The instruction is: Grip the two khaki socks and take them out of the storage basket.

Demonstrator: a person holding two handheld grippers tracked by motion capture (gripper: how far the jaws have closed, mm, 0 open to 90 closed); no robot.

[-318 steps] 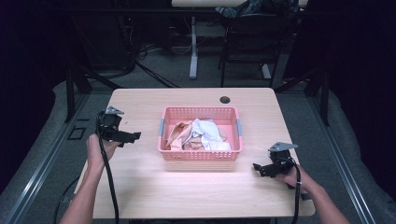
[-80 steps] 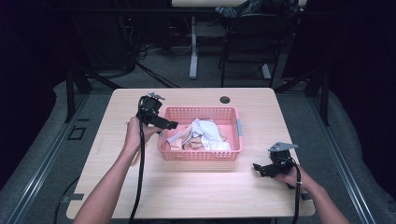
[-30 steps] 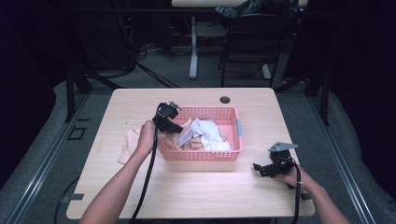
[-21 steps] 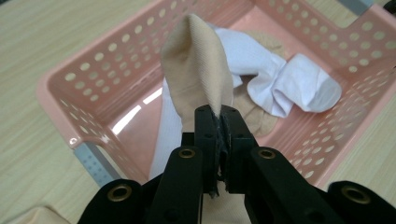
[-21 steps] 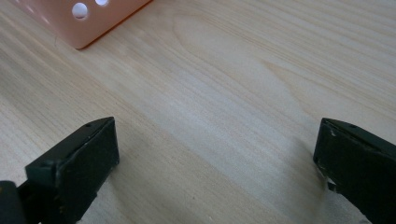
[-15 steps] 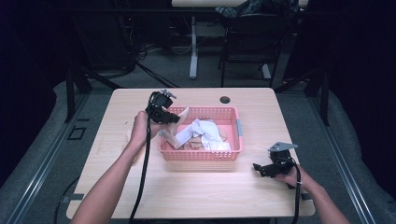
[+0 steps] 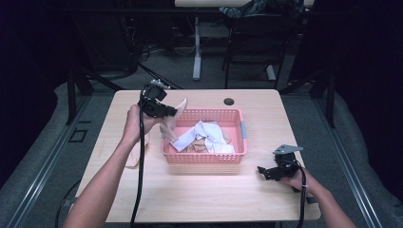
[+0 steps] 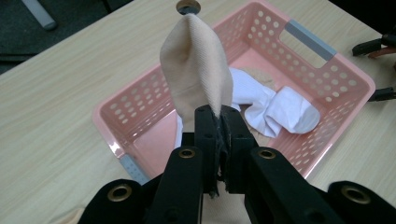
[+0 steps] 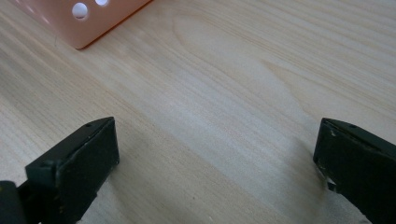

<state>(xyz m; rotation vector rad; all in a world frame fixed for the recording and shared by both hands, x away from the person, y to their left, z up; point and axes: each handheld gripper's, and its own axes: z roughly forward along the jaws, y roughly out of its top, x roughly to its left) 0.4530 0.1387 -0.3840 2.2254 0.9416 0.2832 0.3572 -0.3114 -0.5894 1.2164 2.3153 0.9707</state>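
Nearest the person: right tool [image 7: 264,171] rests low on the desk [image 7: 199,199], front-right of the basket, jaws spread wide w/ nothing between them; in the right gripper view just bare wood and a basket corner [image 9: 84,23]. Idle, looks like.

Mid: pink basket [image 7: 204,157] at desk centre, w/ white socks [image 7: 209,135] and some beige pieces bunched inside. Another beige piece [image 7: 135,154] lies on the desk just left of the basket, partly under the left forearm.

Farther: left tool [image 8: 219,135] raised over the basket's left end, jaws clamped on a beige sock [image 8: 196,70]. Sock is pinched by a thin bit of edge only, rest stands up past the jaw tips; in the high view it hangs at the basket's back-left corner [image 7: 177,111].

Risks, imo: grip is on very little fabric, so a quick swing could pull it free and the sock drops back in the basket or onto the rim. Tail end could also snag the wall holes and drag the light basket along, since the right tool isn't bracing it. Left tool's cable [image 7: 140,156] runs over the desk piece – could sweep it off.
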